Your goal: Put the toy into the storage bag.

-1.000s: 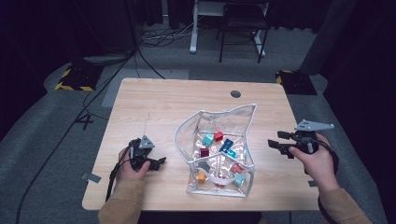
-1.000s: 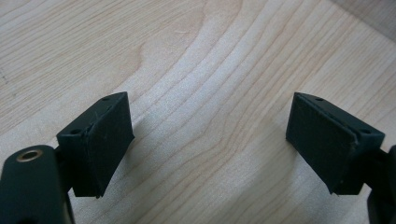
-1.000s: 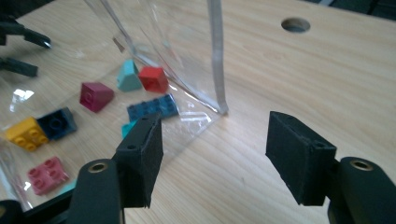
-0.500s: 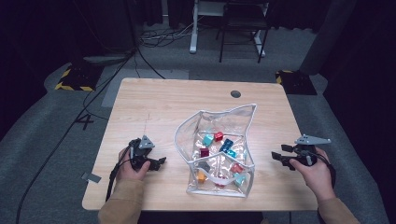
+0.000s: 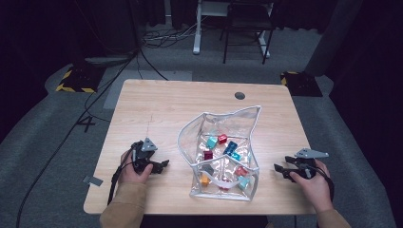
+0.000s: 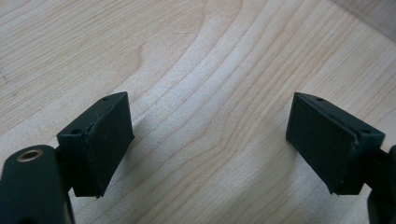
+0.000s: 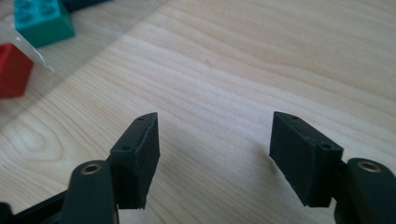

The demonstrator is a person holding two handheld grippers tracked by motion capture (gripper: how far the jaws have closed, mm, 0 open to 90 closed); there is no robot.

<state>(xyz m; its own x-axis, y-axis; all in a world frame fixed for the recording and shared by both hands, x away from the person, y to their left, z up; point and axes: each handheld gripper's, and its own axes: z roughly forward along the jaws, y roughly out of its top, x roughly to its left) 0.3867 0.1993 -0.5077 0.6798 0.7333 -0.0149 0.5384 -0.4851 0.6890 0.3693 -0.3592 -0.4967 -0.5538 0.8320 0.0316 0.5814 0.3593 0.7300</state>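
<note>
A clear plastic bag with several coloured toy bricks inside lies on the wooden table, right of centre. My left gripper rests low on the table to the left of the bag, its jaws open over bare wood. To the right of the bag my right gripper sits near the table's front right corner; its jaws have just been opening and stand wide apart with nothing between them. In the right gripper view a teal brick and a red brick show through the bag's edge.
A round cable hole lies near the table's far edge. A cable trails off the left gripper over the front edge. A desk frame and chair legs stand on the grey floor beyond the table.
My right hand has come down toward the table beside the bag and moved slightly nearer the front edge. The left hand has stayed where it was.
</note>
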